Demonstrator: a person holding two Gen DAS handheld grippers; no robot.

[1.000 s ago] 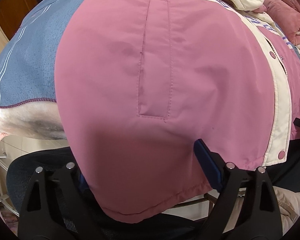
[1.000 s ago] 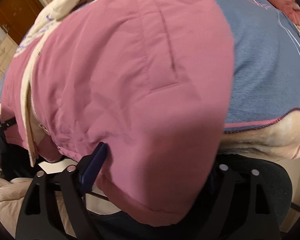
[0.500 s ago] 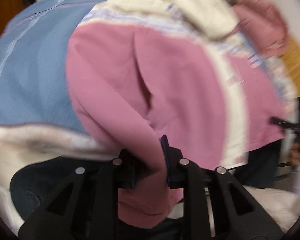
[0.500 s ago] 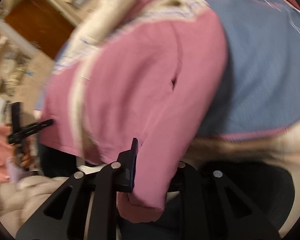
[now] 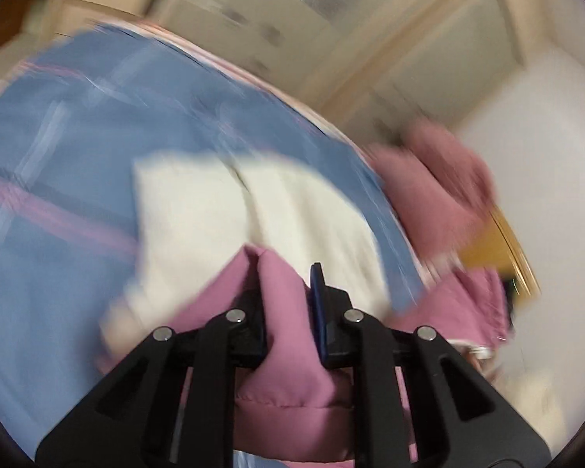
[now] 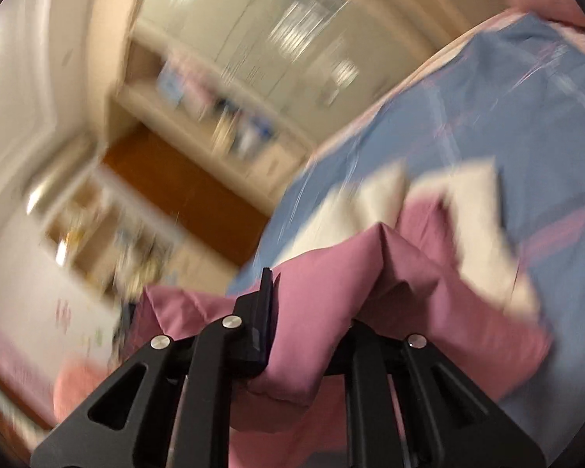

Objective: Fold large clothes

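Both views are smeared with motion blur, so I'm calling only what holds up. Ahead of my left gripper (image 5: pixel 288 304) spreads a blue bedcover (image 5: pixel 58 148) with pale and pink stripes, filling the space ahead and to its left. Beyond it I make out pale cupboard fronts (image 5: pixel 292 7) and, off to the right, a white wall (image 5: pixel 534 124). A heap of pink bedding (image 5: pixel 436 191) sits ahead and right of the fingers, at the far edge of the bed.

From my right gripper (image 6: pixel 308 312) the same blue cover (image 6: pixel 507 124) lies ahead and to the right. To the left of it I see a brown wooden door (image 6: pixel 183 191), blurred shelves with clutter (image 6: pixel 230 128), and a pale ceiling or cupboard surface (image 6: pixel 292 19) above.

Now the pink jacket (image 5: pixel 280 284). My left gripper is pinching a bunched fold of its pink fabric, jaws pressed close with cloth squeezed between them and spilling back toward the camera. The cream part (image 5: pixel 253 210) of the garment lies just ahead of the fingers on the bedcover.

My right gripper has just been closing and pinches pink fabric (image 6: pixel 323 296) too, a ridge of it standing up between the fingers. From there the garment runs away ahead and to the right, pink first, then its cream part (image 6: pixel 475 202) farther out on the blue cover. I can't tell its long axis for certain in this blur; it seems to stretch away from both tools toward the cream end.
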